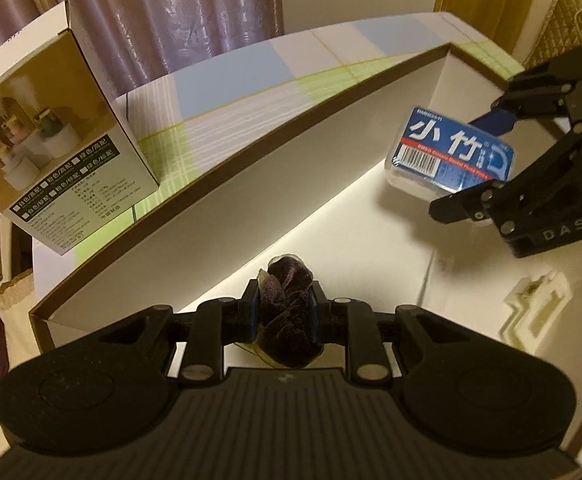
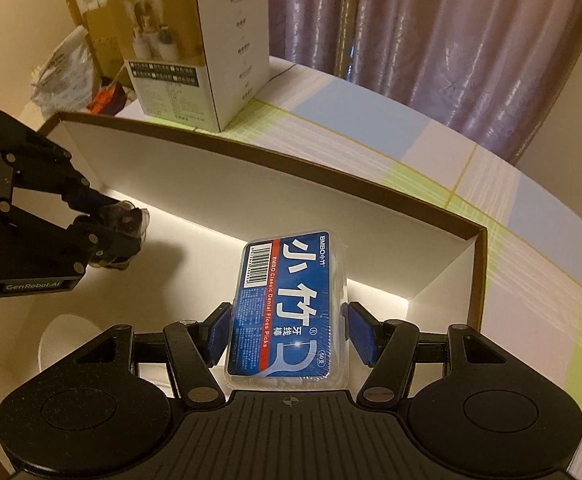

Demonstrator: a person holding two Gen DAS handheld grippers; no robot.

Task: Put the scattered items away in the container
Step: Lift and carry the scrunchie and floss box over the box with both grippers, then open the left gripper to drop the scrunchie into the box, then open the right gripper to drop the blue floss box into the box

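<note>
The left claw [image 1: 285, 316] grips a dark scrunchie [image 1: 287, 312] above the floor of the white box [image 2: 219, 184]. The right claw [image 2: 287, 334] clamps the blue floss pack [image 2: 287, 308] inside the box, near its far wall. A carton [image 2: 195, 56] stands on the surface beyond.

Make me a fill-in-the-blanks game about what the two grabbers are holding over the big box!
1. The right gripper holds a ____ box of dental floss picks.
2. The left gripper is shut on a dark purple ____.
3. Both grippers are above the open white container, whose rim is ____.
4. The floss label says 50 near its ____ end.

Missing words: blue; scrunchie; brown; gripper
</note>
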